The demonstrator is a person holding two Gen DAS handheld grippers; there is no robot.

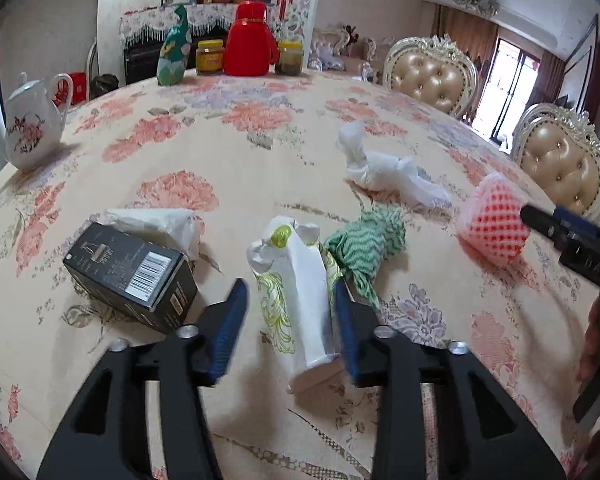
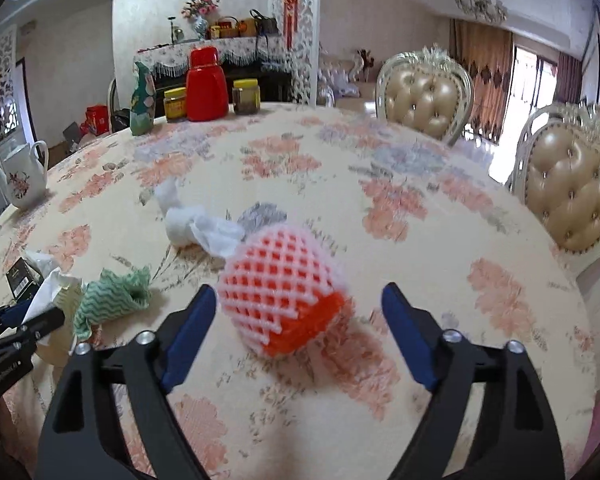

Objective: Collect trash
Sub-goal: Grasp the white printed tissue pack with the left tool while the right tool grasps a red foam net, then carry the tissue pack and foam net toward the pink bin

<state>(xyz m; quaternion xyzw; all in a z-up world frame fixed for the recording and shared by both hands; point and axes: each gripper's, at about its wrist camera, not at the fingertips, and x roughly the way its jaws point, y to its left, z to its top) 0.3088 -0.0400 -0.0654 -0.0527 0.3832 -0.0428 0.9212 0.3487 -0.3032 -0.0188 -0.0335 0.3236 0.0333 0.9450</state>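
Left gripper (image 1: 290, 320) agape around carton (image 1: 300, 300), right gripper (image 2: 300, 332) agape, over floral tablecloth (image 1: 228, 152).

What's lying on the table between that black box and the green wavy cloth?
A crumpled white paper carton with yellow-green print, standing between the left hand-held gripper's open fingers, seen in the left wrist view.

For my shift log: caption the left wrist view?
Left gripper open around a crumpled white paper carton on the floral tablecloth.

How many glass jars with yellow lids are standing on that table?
2. One jar stands left of the red thermos, the other jar right of it, at the table's far edge. More may be hidden behind.
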